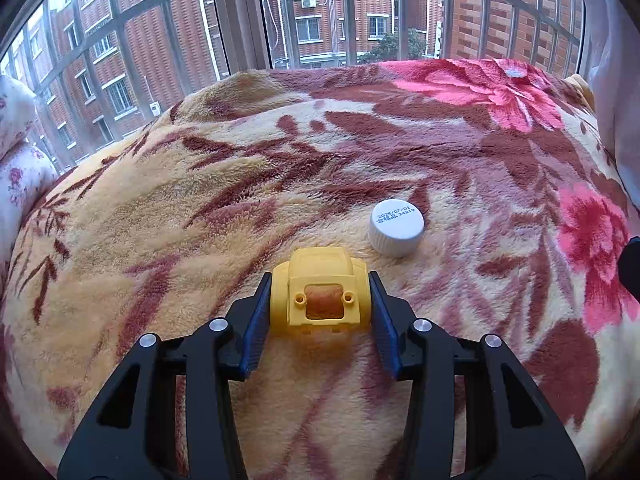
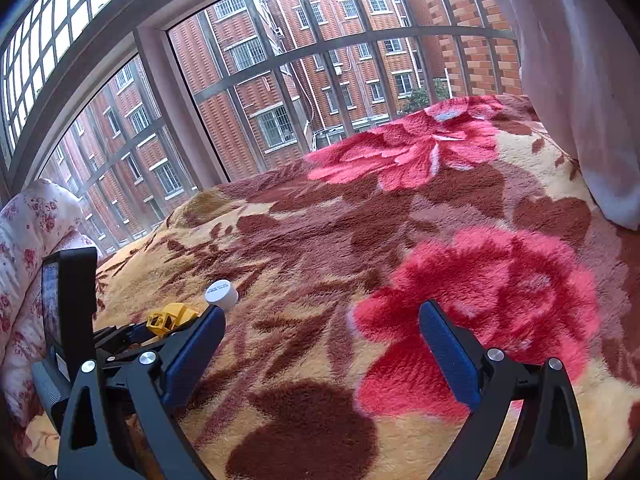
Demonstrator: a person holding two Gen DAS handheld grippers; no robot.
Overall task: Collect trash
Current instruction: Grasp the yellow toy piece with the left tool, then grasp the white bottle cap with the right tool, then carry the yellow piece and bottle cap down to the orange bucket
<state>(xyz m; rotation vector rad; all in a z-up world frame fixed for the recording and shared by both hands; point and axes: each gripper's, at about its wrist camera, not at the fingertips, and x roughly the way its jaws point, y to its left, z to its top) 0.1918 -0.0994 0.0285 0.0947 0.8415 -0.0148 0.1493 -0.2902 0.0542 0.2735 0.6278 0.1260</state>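
A small yellow plastic part (image 1: 320,268) with a square hole lies on the flowered fleece blanket (image 1: 180,220). My left gripper (image 1: 320,280) is shut on it, one blue pad against each side. A white screw cap (image 1: 396,226) with a printed date stands on the blanket just beyond and to the right of it, untouched. In the right wrist view the yellow part (image 2: 170,318) and the white cap (image 2: 221,295) show at the lower left, beside the left gripper's black body (image 2: 76,312). My right gripper (image 2: 322,312) hovers open over a pink flower on the blanket, nothing between its fingers.
The blanket covers a bed that ends at a barred window (image 1: 240,20) with brick buildings outside. A white quilt with small flowers (image 1: 16,152) is bunched at the left edge. A white curtain (image 2: 580,100) hangs at the right.
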